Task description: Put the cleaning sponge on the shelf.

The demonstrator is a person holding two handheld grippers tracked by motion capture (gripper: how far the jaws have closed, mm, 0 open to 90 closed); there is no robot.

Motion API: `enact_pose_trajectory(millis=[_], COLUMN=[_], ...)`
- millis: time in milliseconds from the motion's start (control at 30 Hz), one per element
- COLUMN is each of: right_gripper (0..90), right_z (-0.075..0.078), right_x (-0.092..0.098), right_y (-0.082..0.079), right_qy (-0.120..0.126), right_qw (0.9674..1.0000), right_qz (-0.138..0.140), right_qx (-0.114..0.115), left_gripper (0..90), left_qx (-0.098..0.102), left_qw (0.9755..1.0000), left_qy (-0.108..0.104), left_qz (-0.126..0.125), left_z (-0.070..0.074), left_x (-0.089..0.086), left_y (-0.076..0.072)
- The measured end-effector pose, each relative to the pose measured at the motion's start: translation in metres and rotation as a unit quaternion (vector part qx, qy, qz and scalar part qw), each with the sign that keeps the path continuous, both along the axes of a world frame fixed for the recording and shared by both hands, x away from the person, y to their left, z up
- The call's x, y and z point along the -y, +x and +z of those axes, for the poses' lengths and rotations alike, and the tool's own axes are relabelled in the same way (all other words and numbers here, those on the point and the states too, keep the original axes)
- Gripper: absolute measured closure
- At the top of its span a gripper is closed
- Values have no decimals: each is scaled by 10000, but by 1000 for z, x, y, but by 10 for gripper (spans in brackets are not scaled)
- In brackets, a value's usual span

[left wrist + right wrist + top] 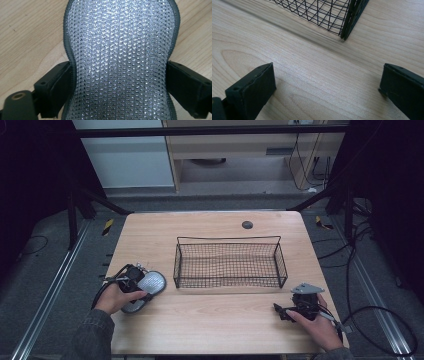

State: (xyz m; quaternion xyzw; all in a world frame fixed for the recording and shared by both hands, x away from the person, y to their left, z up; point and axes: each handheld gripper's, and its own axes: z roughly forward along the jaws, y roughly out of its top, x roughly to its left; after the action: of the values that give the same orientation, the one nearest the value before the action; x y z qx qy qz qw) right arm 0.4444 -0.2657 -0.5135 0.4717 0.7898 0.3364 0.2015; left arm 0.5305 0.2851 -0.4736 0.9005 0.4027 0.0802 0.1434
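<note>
Your left gripper [141, 281] sits near the front-left corner of the table [215, 325], and it's clamped on a silver scrubbing sponge [150, 283]. From the high view you just get a shiny oval pad poking out past your left hand [116, 298], lying just beside the left end of the wire basket [229, 262] but not touching it. The left gripper view gives you the detail the overhead one can't: the sponge [122, 60] has a glittery knitted mesh face with a dark grey stitched edge, and the 2 black jaws press in at its narrow waist, 1 on each side. The wood under it shows at the corners, so it's low over the table, though you can't tell if it's resting on it.

Your right gripper [286, 312] is at the front-right, held in your right hand [320, 326], just in front of the basket's right end. Overhead it's too small to read the jaws. The right gripper view sorts that out: jaws spread wide, nothing between them but bare wood, with a corner of the basket [329, 17] up ahead.

The basket has nothing in it and sits mid-table.
</note>
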Motion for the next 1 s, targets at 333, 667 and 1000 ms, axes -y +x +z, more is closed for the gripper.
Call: enact_pose_trajectory(millis=[333,667,1000], right_gripper=[4,4,4], right_z=[0,0,0], right_x=[0,0,0], right_y=[0,0,0], right_qy=[-12,-2,-14], right_qw=[10000,10000,10000], right_qz=[5,0,5], right_qx=[10,0,10], left_gripper=[119,126,125], left_qx=[494,953,1321], left_qw=[9986,9947,9900], left_qy=[-52,-110,-67], left_qz=[-191,-367,-495], left_z=[25,55,91], left_x=[1,-1,4], left_y=[-9,-18,-21])
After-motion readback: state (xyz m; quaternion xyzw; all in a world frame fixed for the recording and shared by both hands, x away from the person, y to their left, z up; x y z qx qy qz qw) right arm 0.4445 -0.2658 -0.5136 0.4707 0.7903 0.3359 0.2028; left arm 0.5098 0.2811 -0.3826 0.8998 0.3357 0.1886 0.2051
